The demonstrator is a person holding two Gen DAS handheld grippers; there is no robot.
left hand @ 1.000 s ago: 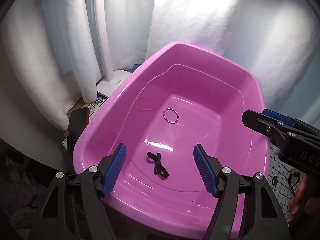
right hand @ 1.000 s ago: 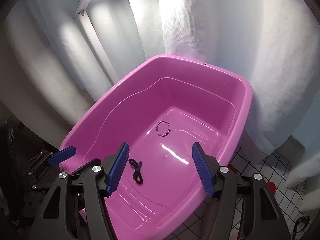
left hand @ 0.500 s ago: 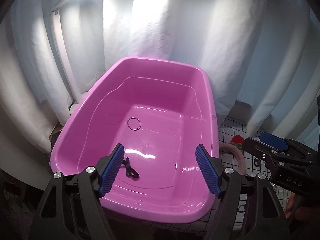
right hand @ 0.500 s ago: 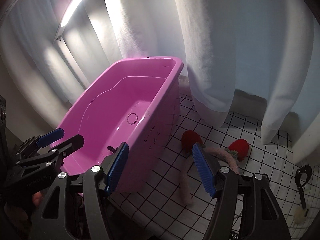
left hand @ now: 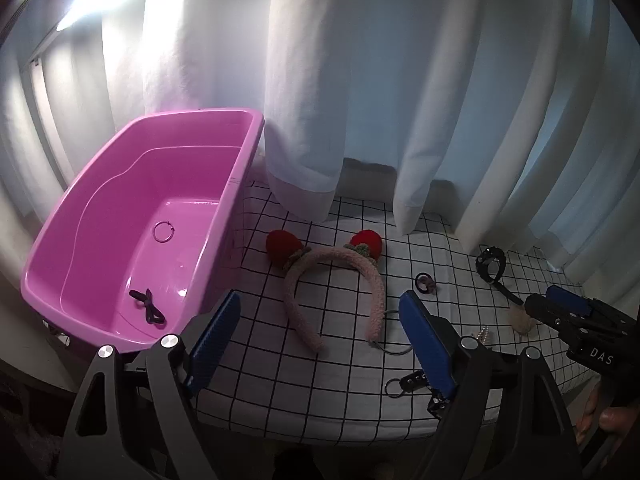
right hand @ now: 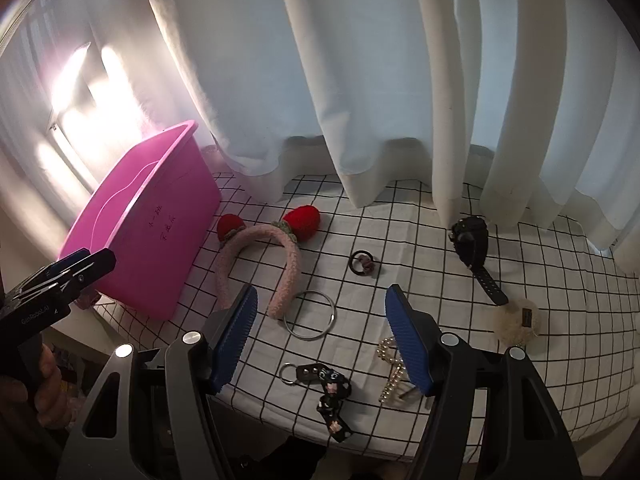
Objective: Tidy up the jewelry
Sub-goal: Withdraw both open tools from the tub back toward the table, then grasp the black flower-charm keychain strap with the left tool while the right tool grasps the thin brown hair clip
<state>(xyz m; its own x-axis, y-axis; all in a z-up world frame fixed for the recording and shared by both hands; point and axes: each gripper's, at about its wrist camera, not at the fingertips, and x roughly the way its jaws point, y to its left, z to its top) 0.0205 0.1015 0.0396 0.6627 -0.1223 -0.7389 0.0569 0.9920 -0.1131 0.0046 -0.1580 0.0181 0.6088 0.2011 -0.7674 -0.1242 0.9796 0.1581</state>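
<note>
Jewelry: 2 pieces lie in the pink tub (left hand: 240, 152), a thin ring (left hand: 163, 231) and a black hair tie (left hand: 147, 305). On the checked cloth (right hand: 400, 216) remain headband (right hand: 280, 264), bangle (right hand: 309, 314), watch (right hand: 472, 248), pearl clip (right hand: 394, 376), keychain (right hand: 320, 384). Left gripper (left hand: 320, 340) is opening, nothing between its jaws; right gripper (right hand: 320, 336) stands wide, empty.

The pearl hair clip (right hand: 394, 376) is partly hidden behind the right gripper's finger (right hand: 408, 344). In the left wrist view, the metal bangle (left hand: 390, 332) is partly covered by the fuzzy headband (left hand: 336, 292). Writing on the pink tub (right hand: 160, 226) is illegible.

Both wrist views look steeply down (fairly near), sharing the pink tub (left hand: 132, 216) and headband (right hand: 280, 256).
</note>
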